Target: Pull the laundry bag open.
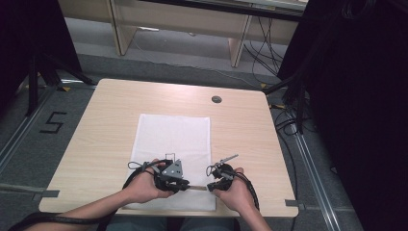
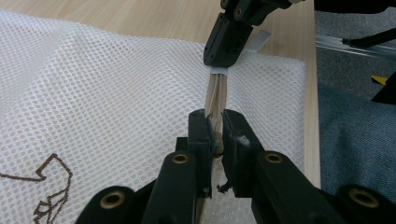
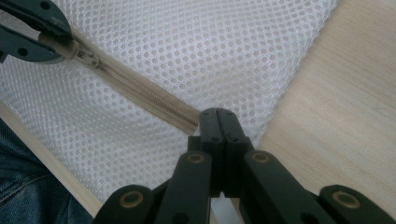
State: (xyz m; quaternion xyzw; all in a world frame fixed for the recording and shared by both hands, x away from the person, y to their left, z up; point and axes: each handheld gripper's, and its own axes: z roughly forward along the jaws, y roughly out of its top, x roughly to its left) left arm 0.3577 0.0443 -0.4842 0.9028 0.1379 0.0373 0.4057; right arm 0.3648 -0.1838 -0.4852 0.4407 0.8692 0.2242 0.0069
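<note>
A white mesh laundry bag [image 1: 174, 144] lies flat on the wooden table [image 1: 96, 125], its near edge close to the person's side. A beige zipper [image 3: 140, 91] runs along this near edge, between the two grippers.

The left gripper [image 2: 212, 128] is clenched on the zipper slider [image 2: 216, 142] — in the left gripper view the small metal piece sits between the two black pads, and the tape of the zipper continues away from it. I judge this hand does the pulling, so it takes the part that must travel along the teeth.

The right gripper [image 3: 218, 116] is also clenched, and it grasps the end of the zipper at the corner of the bag; its jaws stand fully together on the thin tape. In the left gripper view, this same gripper is seen farther off, with a small white tag [image 2: 258, 41] just behind it. Its purpose seems to be an anchor: the mesh is soft, and without a fixed end it would bunch up instead of letting the slider move.

Between the two grips the zipper is stretched in a straight line, lifted a little from the mesh. Both hands are low at the near edge of the table — the rest of the bag simply rests flat, so its weight keeps the fabric in place. Whether the zipper is being opened or closed, I cannot tell from here.
</note>
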